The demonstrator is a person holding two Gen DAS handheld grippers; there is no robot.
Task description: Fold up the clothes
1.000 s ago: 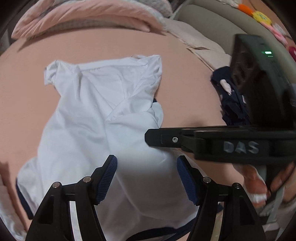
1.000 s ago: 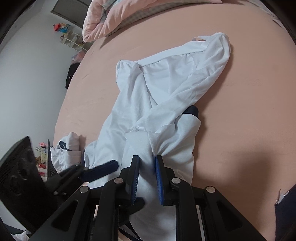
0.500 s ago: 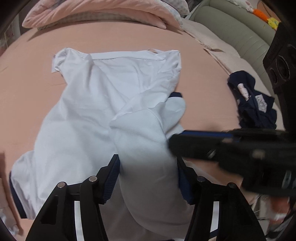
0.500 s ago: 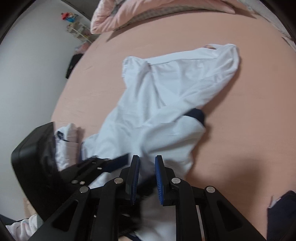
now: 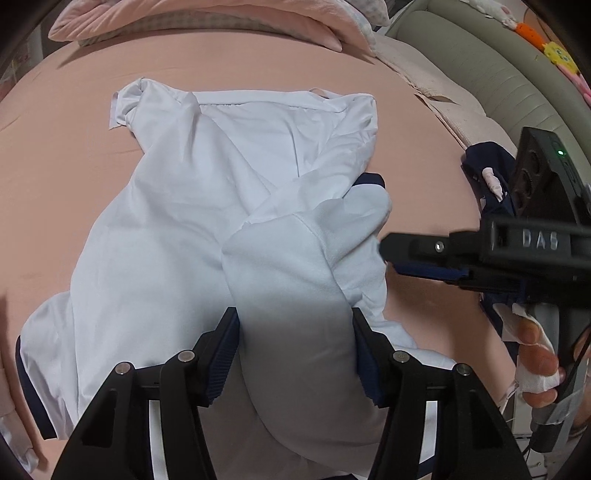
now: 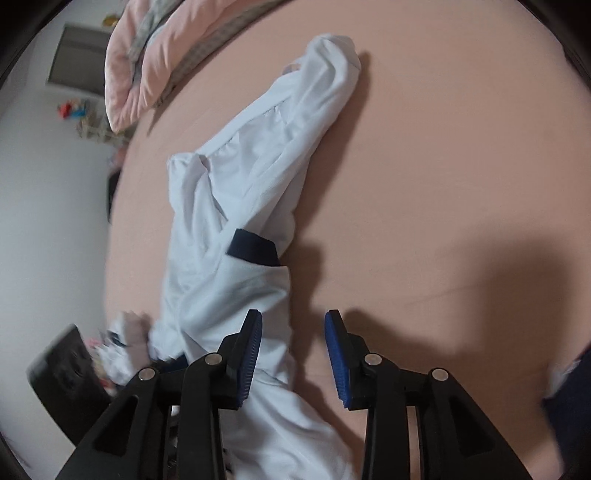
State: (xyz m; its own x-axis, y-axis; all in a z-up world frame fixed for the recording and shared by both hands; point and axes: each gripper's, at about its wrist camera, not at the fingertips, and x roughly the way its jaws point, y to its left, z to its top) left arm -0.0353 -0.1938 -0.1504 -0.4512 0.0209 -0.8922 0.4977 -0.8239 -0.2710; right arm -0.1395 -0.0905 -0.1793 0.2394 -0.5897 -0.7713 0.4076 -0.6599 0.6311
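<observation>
A white shirt (image 5: 221, 184) with navy trim lies crumpled on the pink bed sheet (image 5: 66, 177). My left gripper (image 5: 295, 354) is shut on a thick fold of the shirt at its near end, with both blue pads against the cloth. My right gripper (image 6: 293, 350) hangs just right of the shirt (image 6: 240, 206). Its jaws are opening, and only bare sheet shows between them. In the left wrist view the right gripper (image 5: 391, 254) comes in from the right, its tip beside the folded sleeve with the navy cuff (image 5: 369, 181).
Pink bedding (image 5: 207, 22) is piled at the far end of the bed. A navy garment (image 5: 487, 177) lies at the right edge, with a grey-green padded bench (image 5: 498, 81) beyond it. A person's bandaged fingers (image 5: 535, 354) hold the right gripper. Another white garment (image 6: 122, 347) lies near the left edge.
The right gripper has let go of the shirt fold, opened and shifted right off the cloth. The left gripper has closed in on the fold and holds it.
</observation>
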